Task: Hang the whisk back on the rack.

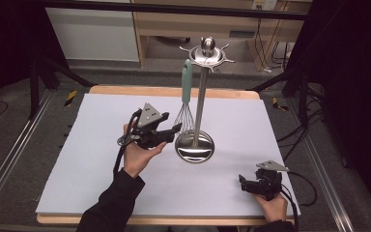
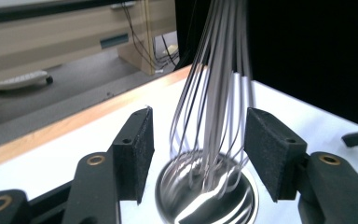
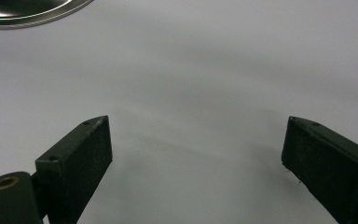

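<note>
A whisk with a pale green handle point(image 1: 187, 79) hangs from the top ring of a steel utensil stand point(image 1: 201, 92), its wires just above the stand's round base point(image 1: 194, 146). My left gripper point(image 1: 174, 131) is held to the left of the base, pointing at the wires. In the left gripper view the whisk wires point(image 2: 214, 93) hang between the open pads of the left gripper point(image 2: 198, 149), with a gap on each side, above the shiny base point(image 2: 205, 196). My right gripper point(image 1: 243, 183) rests low at the front right, open point(image 3: 196, 158) over bare white surface.
The table is covered by a white sheet point(image 1: 101, 169) with a wooden edge at the back. Black frame legs and cables stand around the table. The rim of the stand's base point(image 3: 28, 14) shows at the top left of the right gripper view.
</note>
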Demonstrator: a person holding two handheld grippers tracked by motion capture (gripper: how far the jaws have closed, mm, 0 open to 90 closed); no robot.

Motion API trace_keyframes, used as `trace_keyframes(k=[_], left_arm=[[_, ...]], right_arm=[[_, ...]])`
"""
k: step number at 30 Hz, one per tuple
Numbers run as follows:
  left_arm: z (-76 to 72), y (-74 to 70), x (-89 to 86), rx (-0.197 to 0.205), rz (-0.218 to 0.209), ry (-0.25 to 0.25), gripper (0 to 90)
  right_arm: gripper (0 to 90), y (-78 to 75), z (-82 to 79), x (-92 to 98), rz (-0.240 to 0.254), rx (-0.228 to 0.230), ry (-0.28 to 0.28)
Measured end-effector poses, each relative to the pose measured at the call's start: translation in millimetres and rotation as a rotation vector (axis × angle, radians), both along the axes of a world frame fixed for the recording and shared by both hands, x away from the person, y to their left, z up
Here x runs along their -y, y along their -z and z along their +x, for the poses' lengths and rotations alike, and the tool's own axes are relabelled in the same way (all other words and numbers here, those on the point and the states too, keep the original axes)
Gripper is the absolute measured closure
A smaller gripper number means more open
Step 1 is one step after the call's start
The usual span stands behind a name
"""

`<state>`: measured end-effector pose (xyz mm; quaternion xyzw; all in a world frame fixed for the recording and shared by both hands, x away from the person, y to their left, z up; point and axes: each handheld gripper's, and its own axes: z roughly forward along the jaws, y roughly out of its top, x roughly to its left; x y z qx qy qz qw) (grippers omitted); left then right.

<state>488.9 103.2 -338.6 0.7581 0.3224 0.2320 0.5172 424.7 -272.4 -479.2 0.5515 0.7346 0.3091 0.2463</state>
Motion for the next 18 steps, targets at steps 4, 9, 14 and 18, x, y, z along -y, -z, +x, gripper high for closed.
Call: trace_keyframes(k=[4, 9, 14, 18], left_arm=[[-3.4, 13.8, -9.7, -0.034, 0.005, -0.002, 41.0], [-7.2, 27.0, -19.6, -0.055, 0.012, -0.01, 40.6], [-13.3, 46.3, -38.3, -0.082, 0.015, -0.039, 40.0], [-15.2, 54.3, -48.4, -0.097, 0.012, -0.062, 40.0]], right_arm=[[8.9, 0.3, 0.6, 0.2, -0.002, -0.001, -0.002], [8.8, 0.9, 0.6, 0.6, -0.006, -0.006, 0.004], [8.8, 2.1, 1.5, 1.8, -0.009, -0.014, 0.011], [8.7, 2.1, 0.9, 1.5, -0.009, -0.016, 0.015]])
